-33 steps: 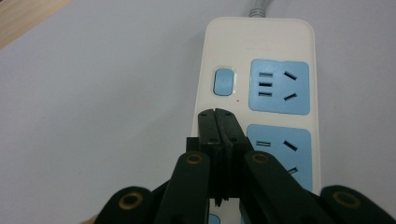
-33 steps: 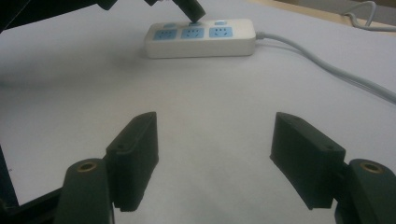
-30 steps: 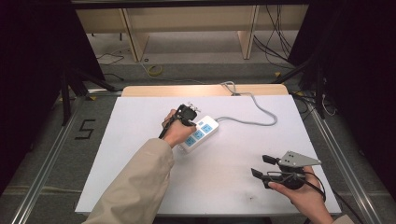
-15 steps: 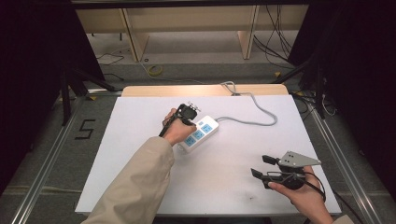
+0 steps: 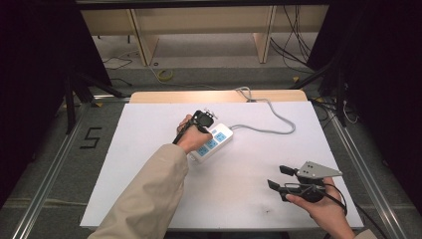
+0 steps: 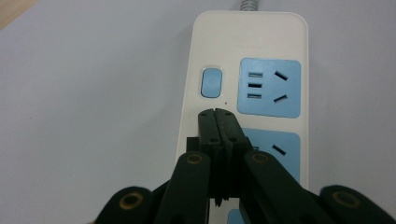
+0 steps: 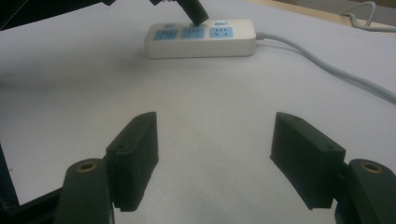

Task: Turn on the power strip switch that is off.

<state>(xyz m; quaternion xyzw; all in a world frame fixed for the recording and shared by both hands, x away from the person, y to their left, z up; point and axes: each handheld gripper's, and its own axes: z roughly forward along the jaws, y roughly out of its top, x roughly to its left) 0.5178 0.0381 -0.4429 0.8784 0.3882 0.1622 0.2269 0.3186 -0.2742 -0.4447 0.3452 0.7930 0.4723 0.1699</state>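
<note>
Left tongs (image 6: 217,112), pinched together, are nearing the strip's (image 6: 247,32) switch (image 6: 211,82); they risk sliding off. Right tongs (image 7: 212,149) are gaping idle.

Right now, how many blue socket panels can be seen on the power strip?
3 on the power strip, in one row: one nearest the cable, one in the middle beneath the shut left gripper, one at the far end.
</note>
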